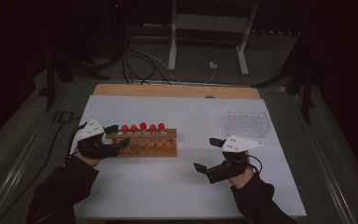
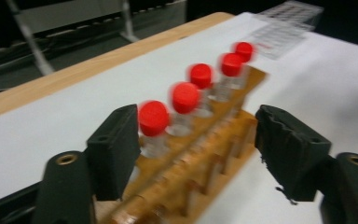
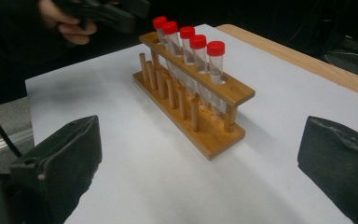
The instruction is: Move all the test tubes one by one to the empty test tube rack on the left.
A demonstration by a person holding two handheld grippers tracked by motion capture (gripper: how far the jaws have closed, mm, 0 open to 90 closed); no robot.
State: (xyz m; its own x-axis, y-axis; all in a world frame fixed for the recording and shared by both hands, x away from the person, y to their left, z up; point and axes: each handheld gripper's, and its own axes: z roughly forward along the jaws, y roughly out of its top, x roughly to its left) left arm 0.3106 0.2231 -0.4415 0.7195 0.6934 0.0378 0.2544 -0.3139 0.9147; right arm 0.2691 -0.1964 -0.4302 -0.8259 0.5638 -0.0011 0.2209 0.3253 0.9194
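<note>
A wooden tube rack (image 1: 144,145) stands left of centre on the white sheet (image 1: 177,186), with several red-capped clear tubes (image 1: 142,126) upright in its back row. My left gripper (image 1: 120,134) is at the rack's left end, open. In the left gripper view its jaws straddle the rack (image 2: 200,158), and the nearest tube (image 2: 153,122) stands just beside the left-hand jaw, untouched. My right gripper (image 1: 205,154) hovers open over bare sheet to the right of the rack, with nothing between its jaws. The right gripper view shows the rack (image 3: 214,130), the tubes (image 3: 189,35) and the left gripper (image 3: 107,11) beyond.
A clear plastic rack (image 1: 247,123) sits at the back right of the sheet. The wooden table edge (image 1: 177,91) runs along the far side. Beyond it are a white metal stand (image 1: 172,46) and cables on the floor.
</note>
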